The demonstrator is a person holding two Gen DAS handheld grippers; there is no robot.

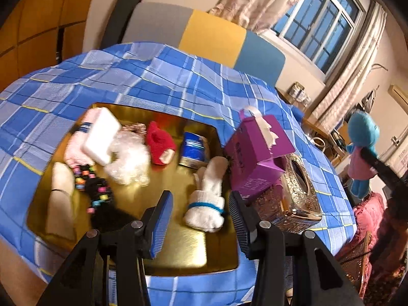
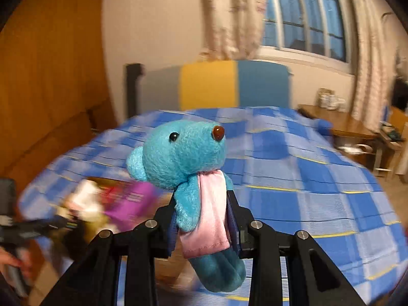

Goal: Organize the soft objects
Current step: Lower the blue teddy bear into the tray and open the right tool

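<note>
Clamped between the fingers of the right gripper [image 2: 204, 219], a blue plush bear [image 2: 183, 158] in a pink scarf is held by its body above the blue checked bedspread [image 2: 293, 178]. From the left wrist view, the left gripper [image 1: 201, 219] hangs with its jaws apart and nothing between them, over a gold tray [image 1: 183, 250]. On the tray lie a white sock [image 1: 207, 199], a red knit piece [image 1: 159, 145] and a blue tin [image 1: 193, 150]; a purple box [image 1: 255, 153] stands at its right.

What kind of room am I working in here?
Most likely a bedroom in a home: a bed under a blue plaid sheet with a padded headboard against the wall, a curtained window, and a wooden side table beside it.
</note>
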